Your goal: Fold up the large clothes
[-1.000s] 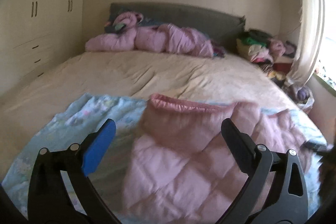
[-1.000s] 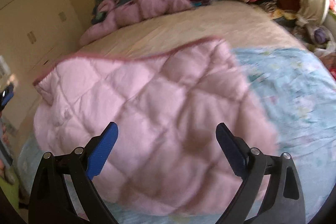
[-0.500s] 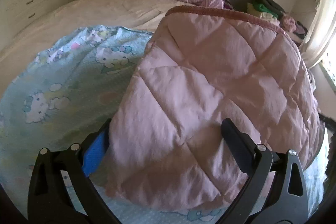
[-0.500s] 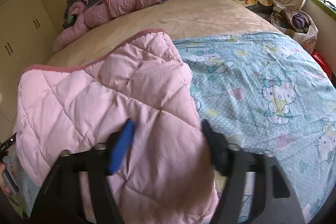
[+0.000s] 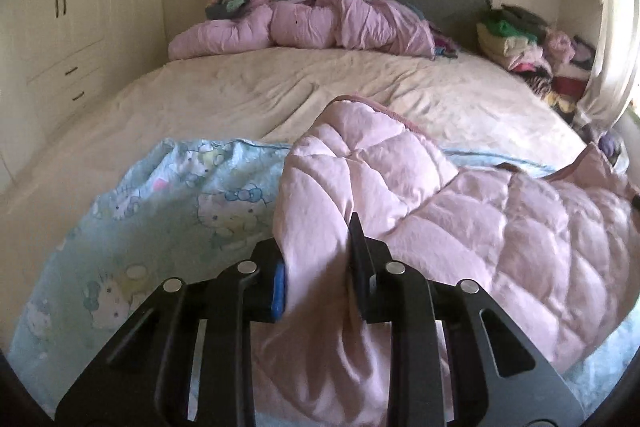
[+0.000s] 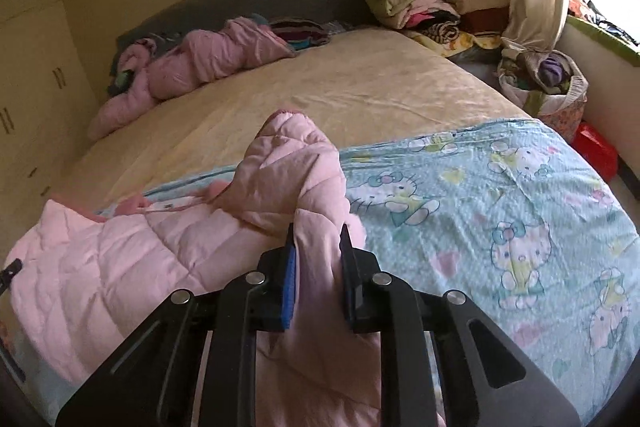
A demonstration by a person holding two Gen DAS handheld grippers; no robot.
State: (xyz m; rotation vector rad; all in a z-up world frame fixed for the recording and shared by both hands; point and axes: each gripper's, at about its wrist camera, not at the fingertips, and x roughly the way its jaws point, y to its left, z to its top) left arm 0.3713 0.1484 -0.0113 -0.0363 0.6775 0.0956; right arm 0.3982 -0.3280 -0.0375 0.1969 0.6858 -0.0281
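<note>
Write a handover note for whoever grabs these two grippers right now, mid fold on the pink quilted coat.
Left gripper: shut on the pink quilted coat.
Right gripper: shut on the same coat, at another bunched part.
The coat lies on the blue cartoon-print sheet, spread over the bed.
Done: both grips taken, fabric lifted into peaks.
Left: carry the fold over, lay it flat, release. Probably more folds after.

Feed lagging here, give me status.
Left gripper and right gripper both shut on pink quilted garment. Garment bunched over blue printed sheet. Nothing obstructing.
</note>
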